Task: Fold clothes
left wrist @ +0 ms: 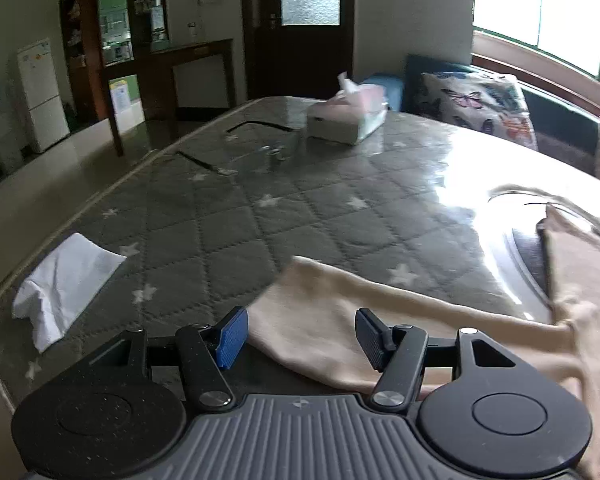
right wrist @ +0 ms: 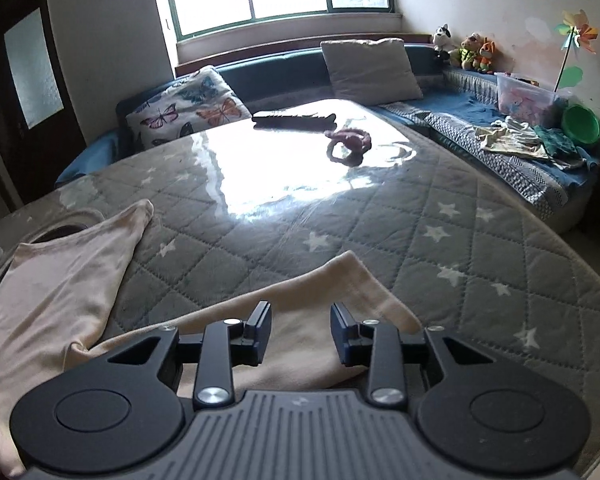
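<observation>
Close wrist views, shared garment

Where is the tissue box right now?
In the left wrist view, the tissue box sits at the far end of the quilted table, right of centre, near the butterfly cushion.

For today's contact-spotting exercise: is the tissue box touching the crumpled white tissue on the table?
Apart. The left wrist view shows the tissue box far across the table from the white tissue, with bare quilted cover between.

The right gripper hangs open over a beige cloth. The cloth lies on a gray surface with white stars.
</observation>
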### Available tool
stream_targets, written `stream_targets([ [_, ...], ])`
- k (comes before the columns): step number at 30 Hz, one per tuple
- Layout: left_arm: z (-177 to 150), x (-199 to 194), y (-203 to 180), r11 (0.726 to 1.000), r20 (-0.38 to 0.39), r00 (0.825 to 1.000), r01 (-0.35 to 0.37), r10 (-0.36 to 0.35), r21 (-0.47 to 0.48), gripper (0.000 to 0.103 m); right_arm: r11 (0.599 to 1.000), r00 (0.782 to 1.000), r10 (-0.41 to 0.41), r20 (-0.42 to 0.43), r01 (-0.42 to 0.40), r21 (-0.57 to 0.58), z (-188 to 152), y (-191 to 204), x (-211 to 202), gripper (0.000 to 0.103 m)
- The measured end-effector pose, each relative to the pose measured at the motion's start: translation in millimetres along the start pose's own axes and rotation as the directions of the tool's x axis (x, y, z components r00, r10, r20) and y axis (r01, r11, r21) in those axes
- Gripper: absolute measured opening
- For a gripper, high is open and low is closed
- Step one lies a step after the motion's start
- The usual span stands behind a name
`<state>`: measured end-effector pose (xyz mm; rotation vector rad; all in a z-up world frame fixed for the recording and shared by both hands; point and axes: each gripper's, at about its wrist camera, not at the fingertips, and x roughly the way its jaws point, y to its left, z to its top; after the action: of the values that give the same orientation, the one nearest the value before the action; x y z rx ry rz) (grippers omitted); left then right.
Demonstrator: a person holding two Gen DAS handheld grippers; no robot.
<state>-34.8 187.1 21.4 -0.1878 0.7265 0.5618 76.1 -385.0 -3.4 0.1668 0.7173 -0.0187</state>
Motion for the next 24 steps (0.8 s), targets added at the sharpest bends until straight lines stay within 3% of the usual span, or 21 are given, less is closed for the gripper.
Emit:
stream_targets([
  [4, 0.4, 14.5, 7.6, 0.998, -0.007, 0.998, -0.058, 0.058, 0.027, 0.063, 1.0, 1.0, -0.006, -0.01, 0.006, -0.006, -1.0, -0.3, 6.3, 0.036],
  [24, 27.6, 52.1, -5.0, 0.979, 0.067, 0.994, -0.101, 0.09, 0.178, 0.065, 0.993, 0.999, -0.041, 0.01, 0.042, -0.11, 22.4, 9.1, 43.0, 0.039],
])
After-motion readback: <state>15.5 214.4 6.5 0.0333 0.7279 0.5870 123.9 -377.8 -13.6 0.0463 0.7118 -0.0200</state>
